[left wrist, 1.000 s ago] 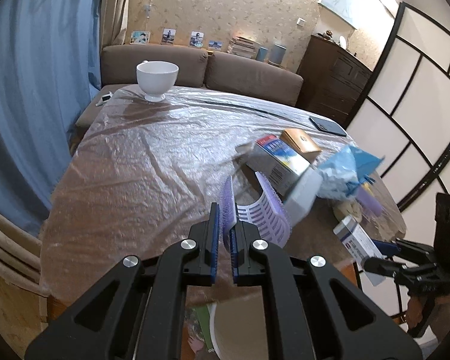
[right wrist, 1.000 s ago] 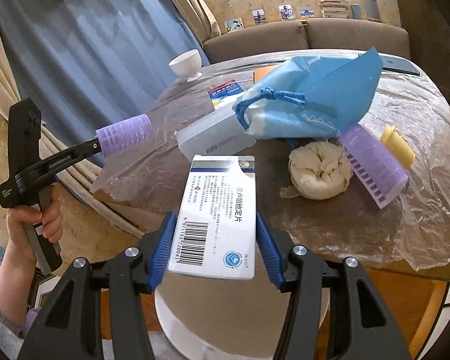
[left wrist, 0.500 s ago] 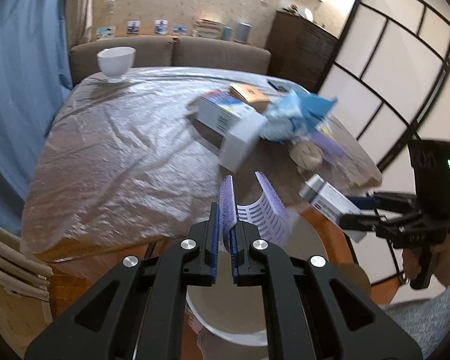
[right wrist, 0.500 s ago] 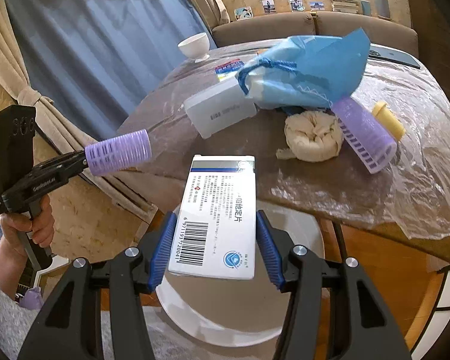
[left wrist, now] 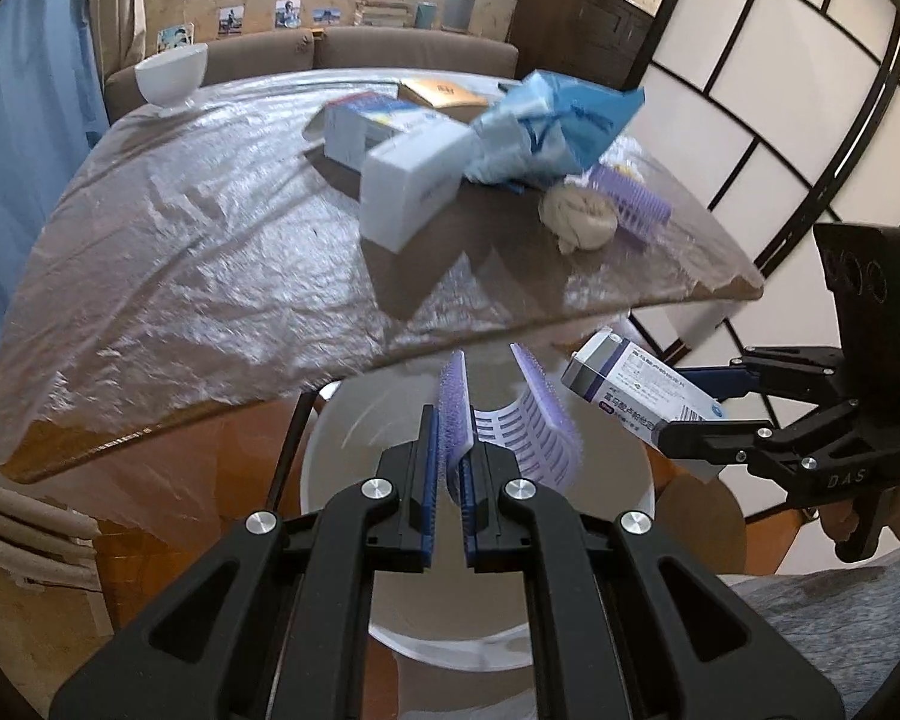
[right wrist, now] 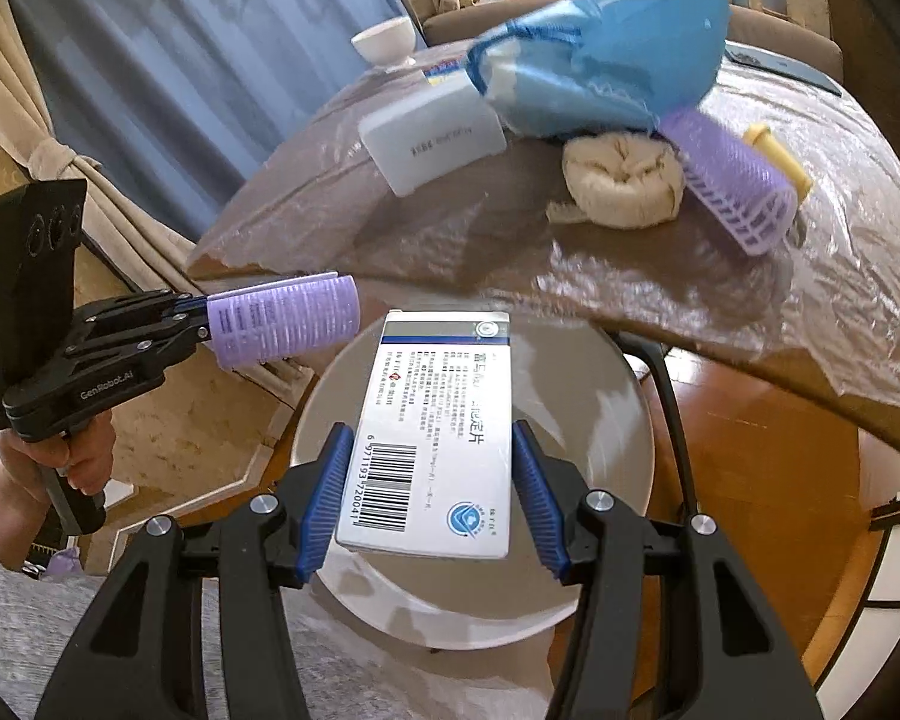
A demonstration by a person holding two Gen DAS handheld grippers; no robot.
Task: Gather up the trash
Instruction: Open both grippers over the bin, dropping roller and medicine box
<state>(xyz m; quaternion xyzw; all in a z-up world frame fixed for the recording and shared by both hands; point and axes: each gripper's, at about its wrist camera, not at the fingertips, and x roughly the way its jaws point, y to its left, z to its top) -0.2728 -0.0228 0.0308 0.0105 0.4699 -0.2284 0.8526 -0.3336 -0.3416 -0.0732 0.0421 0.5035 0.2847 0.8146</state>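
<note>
My left gripper [left wrist: 448,483] is shut on the wall of a purple hair roller [left wrist: 522,420] and holds it over the white round bin [left wrist: 354,420] below the table edge; it also shows in the right wrist view [right wrist: 282,319]. My right gripper [right wrist: 429,480] is shut on a white medicine box [right wrist: 438,432] above the same bin [right wrist: 606,420]; the box also shows in the left wrist view [left wrist: 642,387]. On the table lie a blue bag [left wrist: 558,126], white boxes [left wrist: 408,186], a crumpled tissue ball [left wrist: 579,219] and another purple roller [right wrist: 732,192].
The table [left wrist: 180,252] is covered with wrinkled clear plastic. A white bowl [left wrist: 171,75] stands at its far left corner. A yellow piece [right wrist: 777,159] lies behind the roller. A sofa, a blue curtain and a panelled screen surround the table.
Both grippers have pulled back off the table and lowered, so the roller and the medicine box now hang over the white bin. Both stay shut on their items.
</note>
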